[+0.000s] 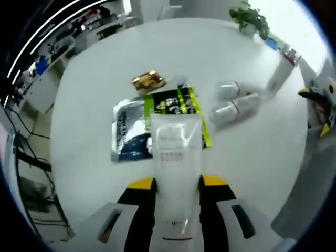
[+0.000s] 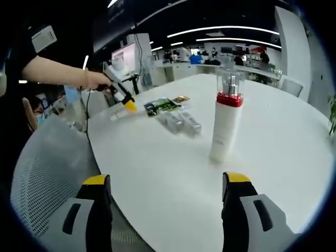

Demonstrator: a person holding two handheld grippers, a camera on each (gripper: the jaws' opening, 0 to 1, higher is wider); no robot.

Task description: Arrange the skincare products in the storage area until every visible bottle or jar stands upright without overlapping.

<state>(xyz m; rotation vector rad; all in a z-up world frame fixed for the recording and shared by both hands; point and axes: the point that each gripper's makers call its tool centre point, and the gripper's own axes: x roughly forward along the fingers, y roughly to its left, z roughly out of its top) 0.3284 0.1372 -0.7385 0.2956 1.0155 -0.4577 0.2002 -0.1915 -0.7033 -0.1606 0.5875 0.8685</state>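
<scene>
My left gripper (image 1: 177,182) is shut on a white tube (image 1: 176,157) that sticks out forward over the white table (image 1: 94,94). Past the tube lie a black-and-green sachet (image 1: 176,102), a silver-blue sachet (image 1: 128,128) and a gold sachet (image 1: 148,81). Two white bottles (image 1: 235,102) lie on their sides to the right. A tall white bottle (image 2: 227,118) with a red collar and clear cap stands upright ahead of my open right gripper (image 2: 167,181), which holds nothing. In the right gripper view a hand carries the left gripper (image 2: 123,98) beside the sachets (image 2: 163,105) and the lying bottles (image 2: 181,121).
A white mesh chair (image 2: 47,173) stands at the table's near edge on the left. A potted plant (image 1: 249,18) sits at the table's far side. The tall bottle (image 1: 281,73) stands near the table rim, with the right gripper (image 1: 317,100) close by.
</scene>
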